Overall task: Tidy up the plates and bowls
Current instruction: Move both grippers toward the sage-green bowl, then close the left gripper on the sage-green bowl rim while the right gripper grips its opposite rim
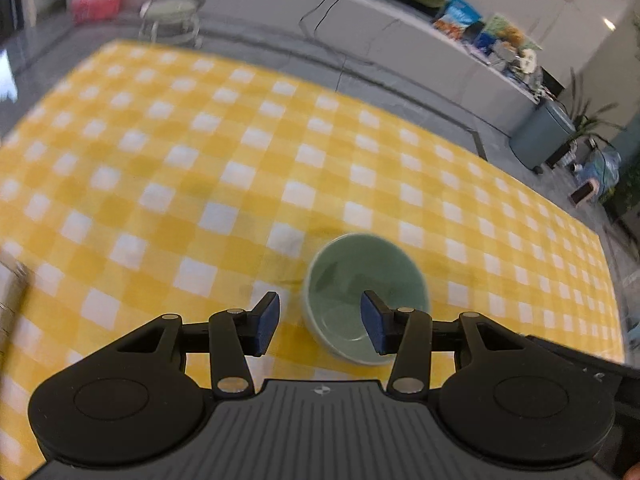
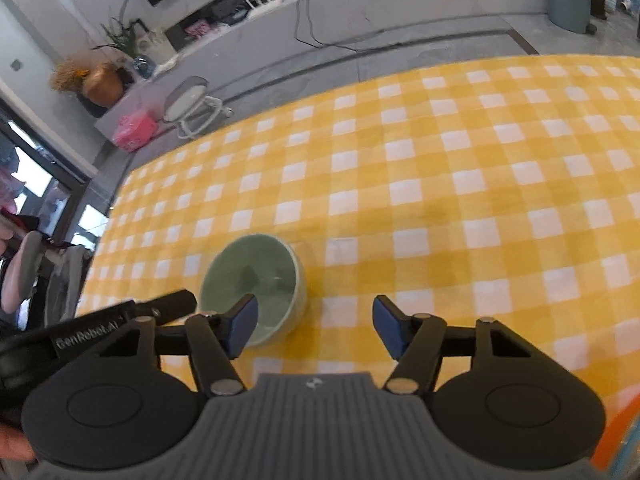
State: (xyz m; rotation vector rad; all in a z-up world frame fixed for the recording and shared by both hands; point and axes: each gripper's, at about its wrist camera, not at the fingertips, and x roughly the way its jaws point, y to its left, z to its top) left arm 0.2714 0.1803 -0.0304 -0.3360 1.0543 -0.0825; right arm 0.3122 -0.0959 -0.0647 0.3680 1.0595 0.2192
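Yellow-and-white checked cloth covered the counter, with a grey floor, a long low ledge and a round stool beyond its far edge. On that cloth stood the one task thing I could see, a pale green bowl, upright, empty, mouth open to the ceiling. My left tool hung low over the cloth with its blue pads well apart and nothing between them but the near left wall of the bowl: the right pad sat over the bowl's hollow, the left pad outside it, over bare cloth. So the rim lay just right of the tool's middle line, close in front of me. My right tool was likewise spread wide and empty, and from its side the bowl lay ahead and to the left, partly hidden behind its left pad, with the open gap facing only cloth. I judged the left tool the better placed of the two, since it already straddled the wall; the right would have to swing left to reach the rim. A round bowl has no long axis to line up with, so what mattered was setting one pad inside and one outside. No plates showed in either view.
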